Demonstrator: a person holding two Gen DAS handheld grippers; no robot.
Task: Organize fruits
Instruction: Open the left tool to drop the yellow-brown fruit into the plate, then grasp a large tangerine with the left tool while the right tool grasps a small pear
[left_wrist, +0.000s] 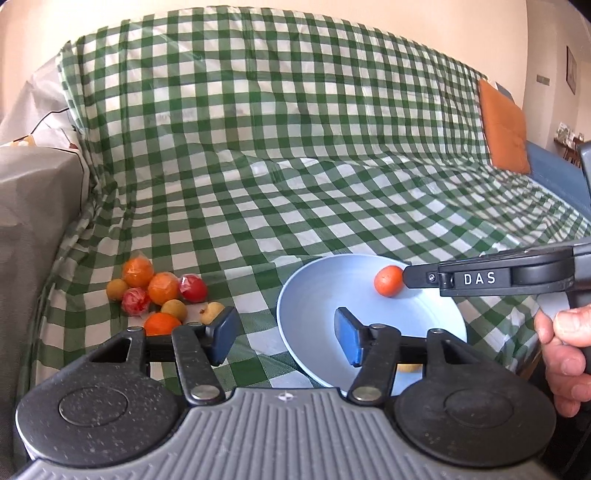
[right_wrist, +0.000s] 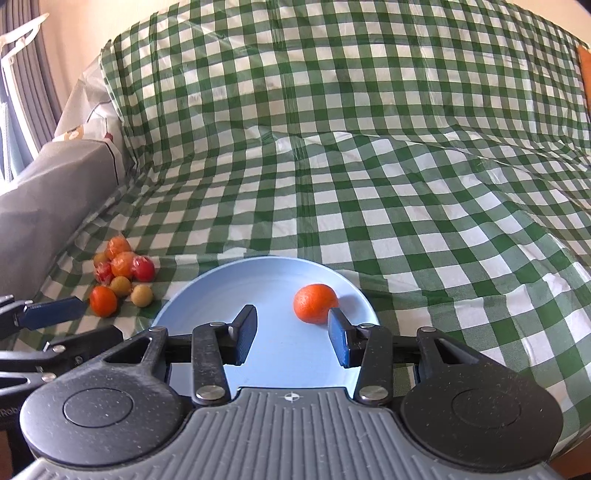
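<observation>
Both hand-held grippers, left (left_wrist: 286, 338) and right (right_wrist: 291, 338), gape empty over the smooth round blue plate (right_wrist: 258, 273).

Two close wrist views facing the checked cloth (left_wrist: 295, 147), sharing the plate (left_wrist: 306, 295); edges perhaps distorted.
</observation>
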